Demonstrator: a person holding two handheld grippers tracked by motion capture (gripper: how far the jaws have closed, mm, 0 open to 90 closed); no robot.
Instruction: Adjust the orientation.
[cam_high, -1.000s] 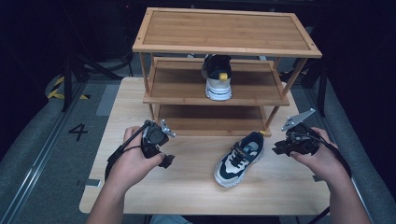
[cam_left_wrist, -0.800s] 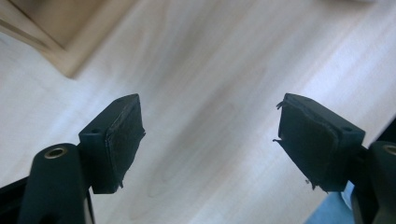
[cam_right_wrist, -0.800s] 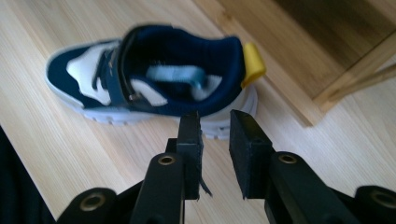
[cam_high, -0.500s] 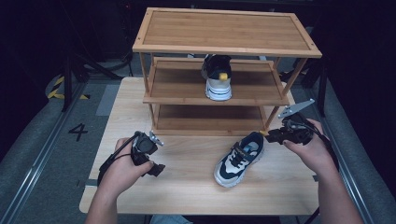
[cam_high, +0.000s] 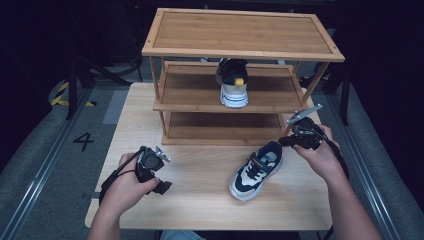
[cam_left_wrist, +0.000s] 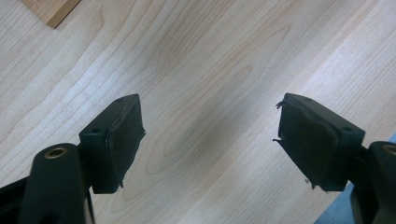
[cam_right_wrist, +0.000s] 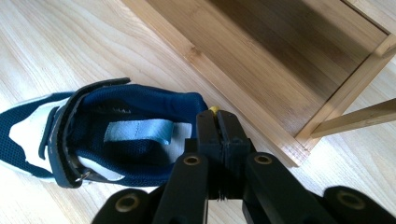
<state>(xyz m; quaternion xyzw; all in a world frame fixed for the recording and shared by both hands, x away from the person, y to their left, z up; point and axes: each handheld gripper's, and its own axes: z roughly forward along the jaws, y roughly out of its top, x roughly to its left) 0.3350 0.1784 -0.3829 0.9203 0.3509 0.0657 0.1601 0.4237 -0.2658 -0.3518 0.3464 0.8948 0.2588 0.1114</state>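
Right tool (cam_right_wrist: 217, 122) closed on sneaker heel (cam_right_wrist: 205, 105), unbranded

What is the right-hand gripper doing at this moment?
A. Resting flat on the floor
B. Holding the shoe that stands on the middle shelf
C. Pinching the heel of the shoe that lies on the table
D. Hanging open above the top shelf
C: in the right gripper view the right gripper has its jaws closed on the heel rim of the blue and white shoe, which lies on the table.

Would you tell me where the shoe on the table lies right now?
In the high view the navy and white shoe lies right of centre on the table, in front of the wooden rack, its heel pinched by the right gripper.
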